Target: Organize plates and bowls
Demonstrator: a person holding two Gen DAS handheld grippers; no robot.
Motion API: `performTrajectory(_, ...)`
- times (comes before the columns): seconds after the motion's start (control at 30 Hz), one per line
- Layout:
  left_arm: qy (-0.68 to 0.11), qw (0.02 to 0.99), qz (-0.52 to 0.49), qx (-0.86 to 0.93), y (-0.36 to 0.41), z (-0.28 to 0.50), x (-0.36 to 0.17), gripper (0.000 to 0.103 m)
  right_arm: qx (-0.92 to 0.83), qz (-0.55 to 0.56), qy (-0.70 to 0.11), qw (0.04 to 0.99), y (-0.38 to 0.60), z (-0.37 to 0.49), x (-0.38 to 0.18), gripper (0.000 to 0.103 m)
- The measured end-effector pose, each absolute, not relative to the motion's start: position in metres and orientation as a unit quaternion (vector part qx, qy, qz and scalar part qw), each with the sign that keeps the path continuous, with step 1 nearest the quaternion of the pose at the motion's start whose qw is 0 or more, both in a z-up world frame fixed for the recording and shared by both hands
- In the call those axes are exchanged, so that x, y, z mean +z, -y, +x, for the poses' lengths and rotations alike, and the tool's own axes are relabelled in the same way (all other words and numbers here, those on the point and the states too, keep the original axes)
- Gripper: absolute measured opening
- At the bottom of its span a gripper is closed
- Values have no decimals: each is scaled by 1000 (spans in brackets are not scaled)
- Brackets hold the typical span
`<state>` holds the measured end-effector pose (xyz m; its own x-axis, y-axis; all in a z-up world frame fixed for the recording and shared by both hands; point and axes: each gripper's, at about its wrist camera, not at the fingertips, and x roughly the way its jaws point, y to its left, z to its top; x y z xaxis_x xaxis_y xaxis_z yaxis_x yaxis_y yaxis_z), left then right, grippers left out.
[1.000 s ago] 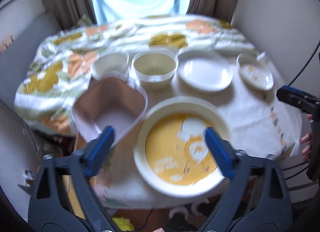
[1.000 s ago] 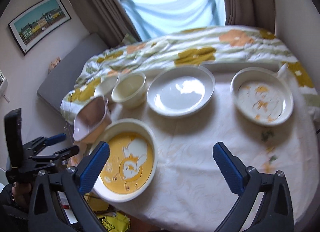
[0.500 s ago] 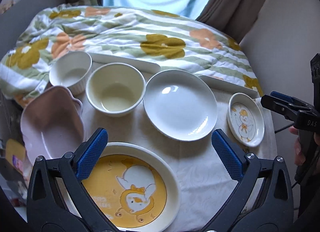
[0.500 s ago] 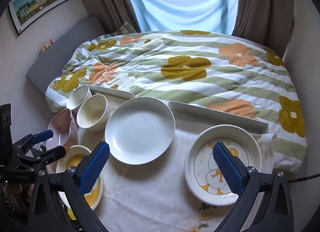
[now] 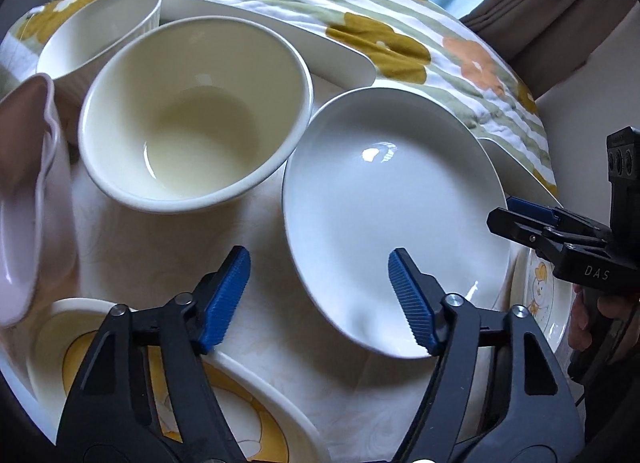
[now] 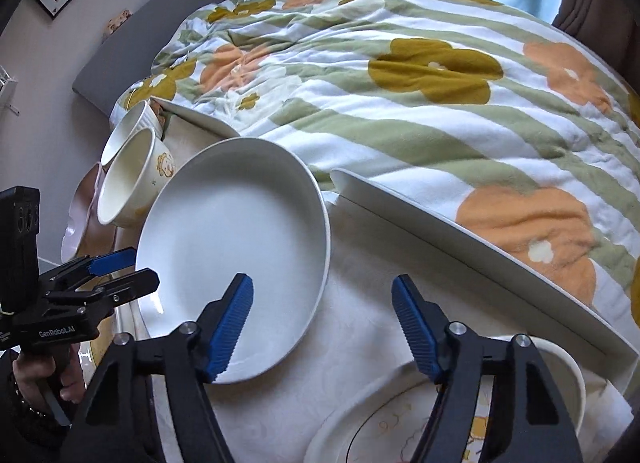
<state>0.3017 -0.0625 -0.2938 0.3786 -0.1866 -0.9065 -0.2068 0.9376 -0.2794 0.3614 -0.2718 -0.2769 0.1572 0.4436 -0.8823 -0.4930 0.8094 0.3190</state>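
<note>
Both tools have dropped much closer to the desk (image 5: 132, 239) than 0.5 s ago. The left tool (image 5: 320, 297) hangs with jaws apart over the near rim of the white plate (image 5: 384, 203). The right tool (image 6: 322, 321), jaws also apart and empty, hovers between that plate and the duck plate (image 6: 384, 423). The cream bowl (image 5: 192, 111) sits just left of the white plate.

My left tool (image 5: 320, 295) is matte black plastic with two ribbed blue pads (image 5: 412, 299) and silver pivot screws. My right tool (image 6: 322, 327) matches it, its side lettered "DAS"; the left's reads "GenRobot.AI". Bare fingers (image 6: 36, 375) and a dark beaded wristband show at its handle.
</note>
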Motion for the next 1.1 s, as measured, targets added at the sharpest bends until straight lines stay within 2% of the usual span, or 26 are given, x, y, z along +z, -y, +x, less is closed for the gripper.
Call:
performTrajectory(0.07, -559, 809, -181, 10, 63, 305, -299, 52, 318, -26, -574, 755, 267, 364, -282, 57)
performTrajectory(0.13, -555, 812, -181, 10, 62, 308, -300, 46, 325, -34, -567, 756, 263, 365, -282, 53)
performTrajectory(0.17, -555, 810, -186, 8, 62, 309, -301, 39, 328, -37, -565, 756, 263, 366, -282, 48)
performTrajectory(0.27, -555, 812, -180, 15, 62, 313, -302, 27, 341, -43, -565, 750, 258, 369, -285, 24)
performTrajectory(0.73, -552, 816, -168, 31, 62, 315, -298, 25, 351, -36, -556, 752, 260, 364, -285, 22)
performTrajectory(1.1, -542, 830, -135, 10, 74, 301, -271, 25, 337, -19, -554, 761, 272, 351, -267, 22)
